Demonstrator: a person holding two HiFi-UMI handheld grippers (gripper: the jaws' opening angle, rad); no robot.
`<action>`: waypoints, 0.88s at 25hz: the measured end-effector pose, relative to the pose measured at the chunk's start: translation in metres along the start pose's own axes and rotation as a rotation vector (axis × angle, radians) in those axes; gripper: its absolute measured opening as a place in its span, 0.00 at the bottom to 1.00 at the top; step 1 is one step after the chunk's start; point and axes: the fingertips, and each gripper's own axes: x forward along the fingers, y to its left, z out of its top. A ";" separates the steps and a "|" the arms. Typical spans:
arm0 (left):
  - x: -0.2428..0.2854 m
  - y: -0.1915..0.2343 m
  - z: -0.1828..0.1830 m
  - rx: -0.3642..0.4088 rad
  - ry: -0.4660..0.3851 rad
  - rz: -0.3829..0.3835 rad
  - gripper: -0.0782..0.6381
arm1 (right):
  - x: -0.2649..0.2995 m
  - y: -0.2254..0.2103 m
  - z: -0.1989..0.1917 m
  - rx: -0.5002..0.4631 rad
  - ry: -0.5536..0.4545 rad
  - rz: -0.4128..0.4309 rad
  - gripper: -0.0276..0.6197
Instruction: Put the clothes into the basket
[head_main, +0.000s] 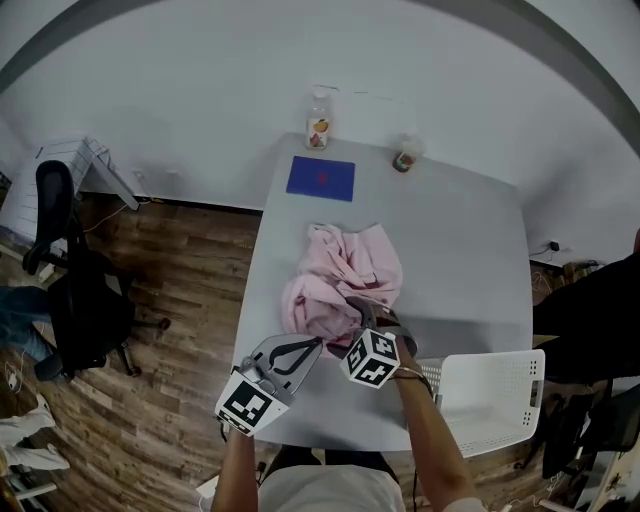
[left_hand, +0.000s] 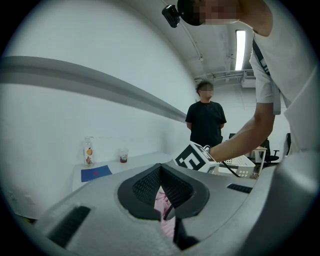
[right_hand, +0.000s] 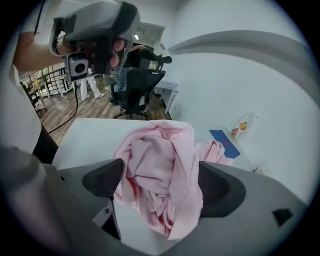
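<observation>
A crumpled pink garment (head_main: 345, 280) lies in the middle of the grey table (head_main: 470, 250). My right gripper (head_main: 368, 312) points down at its near edge. It is open wide, and in the right gripper view the pink garment (right_hand: 160, 170) bulges between the two pads (right_hand: 102, 177) without being pinched by my right gripper (right_hand: 159, 182). My left gripper (head_main: 318, 343) hovers low at the garment's near left side, its tips together. In the left gripper view a strip of the pink garment (left_hand: 162, 202) shows behind my left gripper (left_hand: 161, 172). The white basket (head_main: 490, 395) stands at the front right.
A blue mat (head_main: 321, 178), a clear bottle (head_main: 318, 125) and a small cup (head_main: 405, 155) sit at the table's far end. A black office chair (head_main: 75, 290) stands on the wood floor at the left. A person in black (left_hand: 206, 122) stands beyond the table.
</observation>
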 end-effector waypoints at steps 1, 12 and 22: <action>-0.001 0.000 -0.001 -0.010 0.002 0.003 0.12 | 0.006 -0.001 -0.002 0.002 0.011 0.015 0.75; -0.005 0.007 -0.014 -0.045 0.014 0.024 0.12 | 0.058 0.012 -0.028 0.013 0.071 0.132 0.78; -0.010 0.006 -0.022 -0.053 0.020 0.026 0.12 | 0.063 0.020 -0.032 0.006 0.035 0.075 0.60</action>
